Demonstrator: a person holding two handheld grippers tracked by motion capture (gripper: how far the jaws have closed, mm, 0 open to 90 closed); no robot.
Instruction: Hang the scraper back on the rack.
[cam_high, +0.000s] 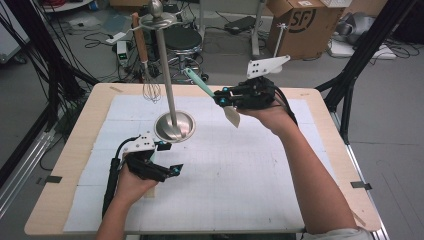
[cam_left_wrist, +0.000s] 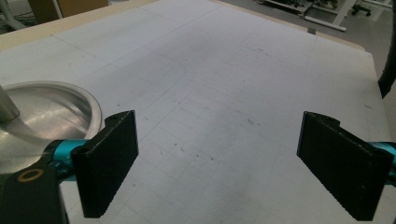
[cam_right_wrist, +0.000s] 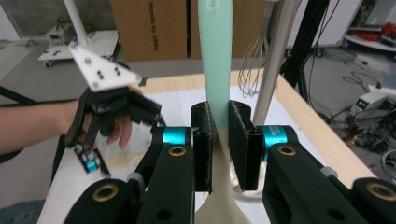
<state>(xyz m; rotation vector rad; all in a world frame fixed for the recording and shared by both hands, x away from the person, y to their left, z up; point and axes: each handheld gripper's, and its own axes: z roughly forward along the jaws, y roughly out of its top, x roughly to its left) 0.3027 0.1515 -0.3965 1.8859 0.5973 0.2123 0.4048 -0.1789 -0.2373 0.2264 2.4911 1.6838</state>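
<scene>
From above, a pale counter (cam_high: 280, 200) covered with a gridded white mat fills the middle of the frame. The right tongs (cam_high: 223, 99), right of centre in the upper half, are clamped on a spatula (cam_high: 202, 84) with a mint-green handle and a cream blade; it hangs in the air, the handle slanting to the upper left and the blade pointing down. The left tongs (cam_high: 169, 157), lower left, stand apart with nothing between them, just below the round steel base of a stand (cam_high: 174, 126).

The stand's pole rises to the top of the frame, where a whisk (cam_high: 151, 89) with a wooden handle hangs from its upper disc.

The right gripper view looks along the spatula: the handle runs up out of the top edge, and the black pads press its neck from both sides. The stand's pole and the whisk wires sit behind it, and the left hand shows at mid-left. The blade's lower end is cut off at the bottom.

The left gripper view shows two wide-set pads over bare mat, with the stand's base cut off at the left edge.
</scene>
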